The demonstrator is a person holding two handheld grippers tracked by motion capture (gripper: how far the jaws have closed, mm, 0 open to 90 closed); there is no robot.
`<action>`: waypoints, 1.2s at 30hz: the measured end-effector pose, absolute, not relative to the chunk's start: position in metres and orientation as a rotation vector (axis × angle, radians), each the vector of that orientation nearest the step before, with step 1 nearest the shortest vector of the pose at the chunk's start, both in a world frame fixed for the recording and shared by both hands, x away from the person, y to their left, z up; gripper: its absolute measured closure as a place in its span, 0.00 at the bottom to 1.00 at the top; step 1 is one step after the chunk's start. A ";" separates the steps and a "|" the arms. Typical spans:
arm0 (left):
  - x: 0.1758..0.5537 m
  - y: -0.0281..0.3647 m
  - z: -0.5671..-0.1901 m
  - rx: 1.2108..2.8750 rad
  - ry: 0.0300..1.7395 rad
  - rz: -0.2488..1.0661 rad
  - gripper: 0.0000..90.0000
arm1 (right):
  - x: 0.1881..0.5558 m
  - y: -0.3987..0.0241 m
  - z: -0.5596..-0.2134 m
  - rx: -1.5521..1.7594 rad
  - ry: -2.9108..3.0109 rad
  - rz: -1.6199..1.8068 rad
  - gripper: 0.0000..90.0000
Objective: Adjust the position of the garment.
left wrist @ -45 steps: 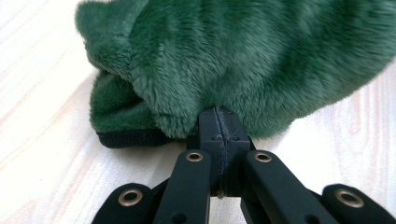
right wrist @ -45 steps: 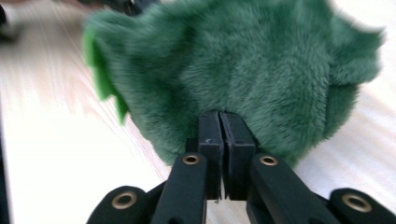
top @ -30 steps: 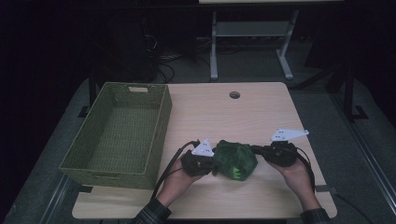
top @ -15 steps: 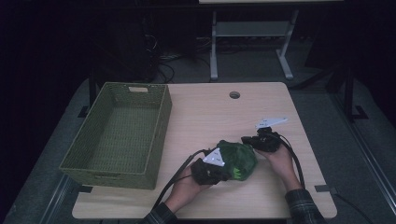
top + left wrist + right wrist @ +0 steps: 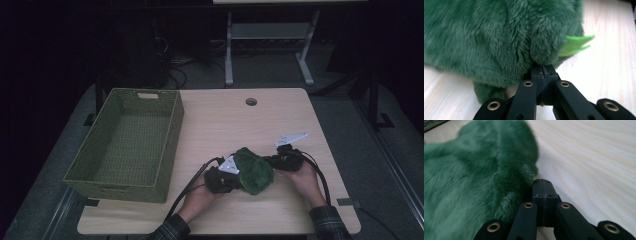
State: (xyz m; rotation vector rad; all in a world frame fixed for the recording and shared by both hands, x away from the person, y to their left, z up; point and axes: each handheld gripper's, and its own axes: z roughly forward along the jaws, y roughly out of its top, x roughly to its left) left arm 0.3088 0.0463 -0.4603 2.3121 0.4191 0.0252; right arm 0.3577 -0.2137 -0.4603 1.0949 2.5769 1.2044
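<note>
A dark green plush toy point(image 5: 255, 172) with a light green felt spike point(image 5: 576, 43) lies on the wooden table point(image 5: 225, 125), near the front edge. My left gripper point(image 5: 239, 177) comes at it from the left; its jaws are shut, and their tip point(image 5: 542, 71) is pressed into the fur point(image 5: 499, 37). My right gripper point(image 5: 271, 161) comes from the right, also shut, with its tip point(image 5: 542, 185) against the edge of the plush point(image 5: 474, 175). I see no fur caught between either pair of jaws. A hand holds each gripper from the near side.
A green woven basket point(image 5: 174, 131) stands with nothing in it on the table's left side. A round cable hole point(image 5: 251, 101) sits near the far edge. Black cables trail from both grippers toward the front edge. A metal stand point(image 5: 270, 35) rises behind the table.
Both hands have sunk toward the table. The right gripper has moved left, closer to the plush; the left has shifted slightly toward the front. The plush has stayed in place.
</note>
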 end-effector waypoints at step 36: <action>0.332 0.097 -0.441 2.317 0.472 0.057 0.57 | 0.305 -0.244 -0.468 1.161 2.437 1.135 0.45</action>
